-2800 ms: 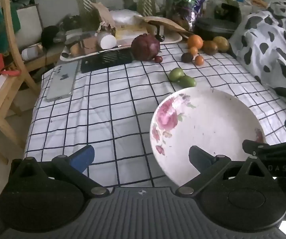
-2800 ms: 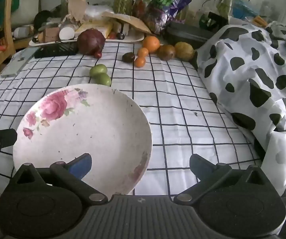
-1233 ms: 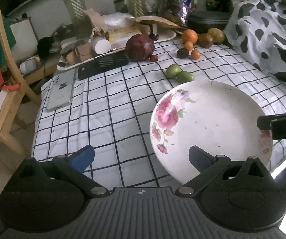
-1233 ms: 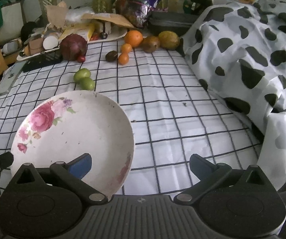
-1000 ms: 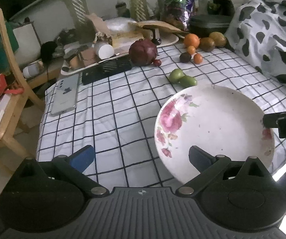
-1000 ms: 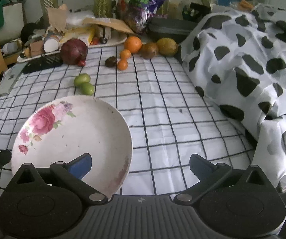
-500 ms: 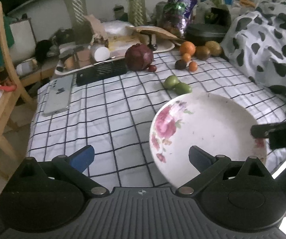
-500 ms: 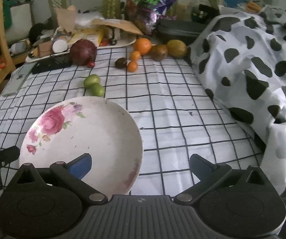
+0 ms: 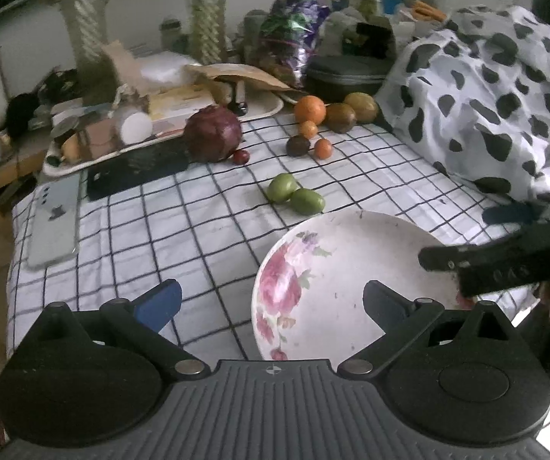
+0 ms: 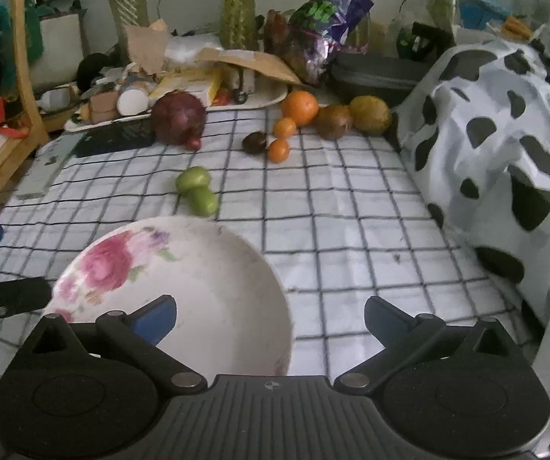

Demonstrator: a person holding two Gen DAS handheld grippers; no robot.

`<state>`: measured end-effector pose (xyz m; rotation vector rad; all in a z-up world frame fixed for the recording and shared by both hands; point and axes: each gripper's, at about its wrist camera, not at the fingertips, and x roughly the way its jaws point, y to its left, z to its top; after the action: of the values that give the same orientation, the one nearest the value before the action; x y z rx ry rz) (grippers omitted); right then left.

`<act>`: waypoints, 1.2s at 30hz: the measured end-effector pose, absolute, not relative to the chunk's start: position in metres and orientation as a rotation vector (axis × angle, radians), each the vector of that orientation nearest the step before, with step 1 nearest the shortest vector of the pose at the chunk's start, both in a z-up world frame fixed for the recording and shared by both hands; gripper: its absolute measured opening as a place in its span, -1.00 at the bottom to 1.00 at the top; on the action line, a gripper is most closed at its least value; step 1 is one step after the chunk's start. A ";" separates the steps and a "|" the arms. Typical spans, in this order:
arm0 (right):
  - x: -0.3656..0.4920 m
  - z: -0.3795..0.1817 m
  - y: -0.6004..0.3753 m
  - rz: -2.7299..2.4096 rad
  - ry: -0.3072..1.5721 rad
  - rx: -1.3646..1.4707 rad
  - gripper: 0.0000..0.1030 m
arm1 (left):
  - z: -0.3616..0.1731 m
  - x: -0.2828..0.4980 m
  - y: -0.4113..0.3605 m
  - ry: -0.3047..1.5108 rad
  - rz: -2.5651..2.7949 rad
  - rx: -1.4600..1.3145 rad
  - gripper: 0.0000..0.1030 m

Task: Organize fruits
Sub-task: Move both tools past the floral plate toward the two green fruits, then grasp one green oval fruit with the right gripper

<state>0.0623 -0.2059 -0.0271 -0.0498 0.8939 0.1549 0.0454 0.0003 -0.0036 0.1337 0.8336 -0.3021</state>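
Nothing moved: two green fruits (image 9: 295,193), one plate (image 9: 351,230).

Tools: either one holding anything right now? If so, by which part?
Nothing is held. Left tool and right tool are both open and hang over the empty floral plate; the fruits, such as the two green ones, lie untouched on the checked cloth.

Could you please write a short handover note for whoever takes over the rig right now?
Left tool: open, empty, low over the checked cloth.
Right tool: open, empty, partly over the white floral plate.
Plate holds no fruit. Two green fruits lie just beyond its rim. The big orange, two small oranges, dark round fruit, two brownish fruits and purple-red globe sit at the far edge.
Done: nothing moved. Left: gather every fruit.
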 end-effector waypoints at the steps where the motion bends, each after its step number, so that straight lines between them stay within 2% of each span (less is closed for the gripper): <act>1: 0.065 -0.027 -0.206 0.144 0.889 -0.059 1.00 | -0.004 0.049 -0.001 0.835 -0.315 0.143 0.99; 19: 0.117 -0.035 -0.207 0.114 0.883 -0.130 1.00 | -0.014 0.107 0.008 0.883 -0.376 0.141 0.99; 36: 0.173 -0.048 -0.187 0.309 0.911 -0.091 1.00 | -0.017 0.155 0.002 0.834 -0.436 0.203 0.98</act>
<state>0.1728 -0.1868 -0.0478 -0.0910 0.9113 0.3085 0.1550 0.0022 -0.0169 0.2028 0.8344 -0.4360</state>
